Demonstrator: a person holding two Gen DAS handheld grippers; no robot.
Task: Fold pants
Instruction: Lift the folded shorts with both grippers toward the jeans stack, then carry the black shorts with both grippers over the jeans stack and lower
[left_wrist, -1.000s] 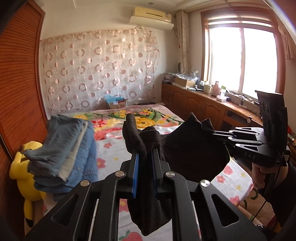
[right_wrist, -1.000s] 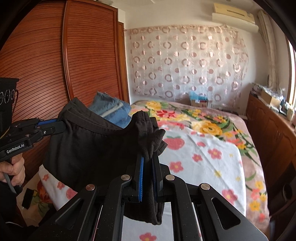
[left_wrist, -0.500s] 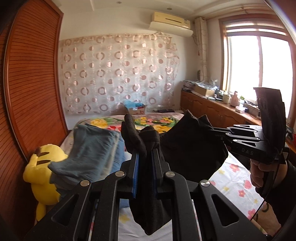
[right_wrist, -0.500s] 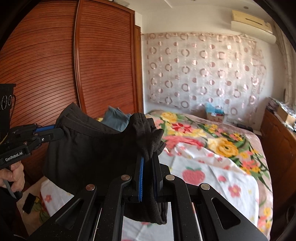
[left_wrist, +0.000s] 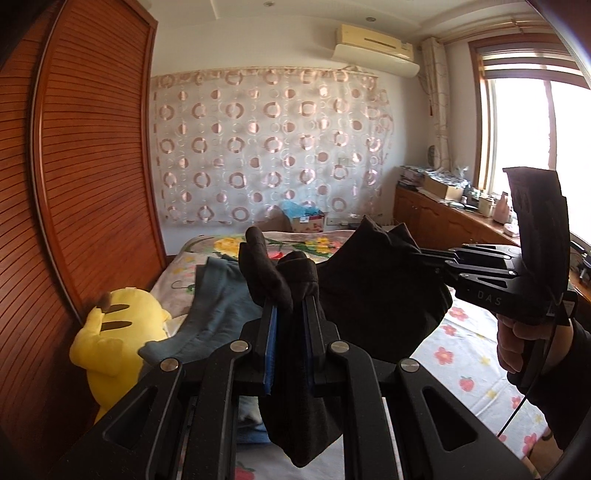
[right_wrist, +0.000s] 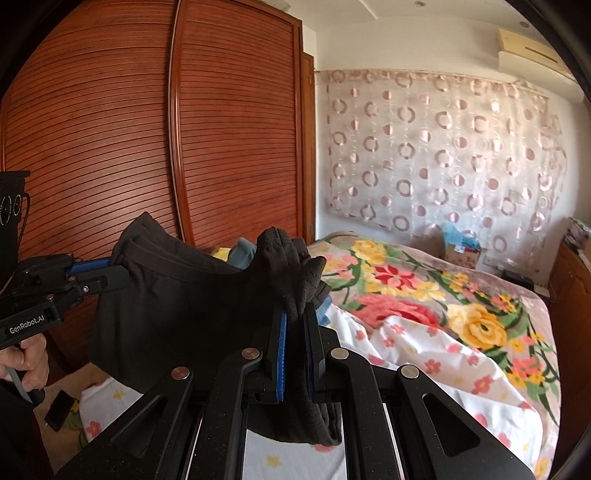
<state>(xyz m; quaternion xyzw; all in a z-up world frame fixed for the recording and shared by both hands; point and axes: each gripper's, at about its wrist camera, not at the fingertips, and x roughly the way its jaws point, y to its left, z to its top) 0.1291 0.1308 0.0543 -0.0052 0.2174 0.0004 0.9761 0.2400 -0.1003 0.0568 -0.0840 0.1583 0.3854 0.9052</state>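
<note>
Folded black pants (left_wrist: 376, 295) hang in the air above the bed, held between both grippers. My left gripper (left_wrist: 290, 306) is shut on one bunched end, and cloth dangles below its fingers. My right gripper (right_wrist: 295, 314) is shut on the other bunched end of the black pants (right_wrist: 177, 310). In the left wrist view the right gripper (left_wrist: 424, 256) comes in from the right, with a hand under it. In the right wrist view the left gripper (right_wrist: 110, 271) comes in from the left.
A pile of folded blue jeans (left_wrist: 218, 306) lies at the bed's left edge beside a yellow plush toy (left_wrist: 114, 336). The bed (right_wrist: 461, 354) has a floral sheet. A brown slatted wardrobe (right_wrist: 229, 147) stands on the left, a wooden counter (left_wrist: 443, 218) under the window.
Both grippers have swung to the left with the black pants held between them. The wardrobe now fills more of each view, and the jeans pile and plush toy sit lower and closer.
</note>
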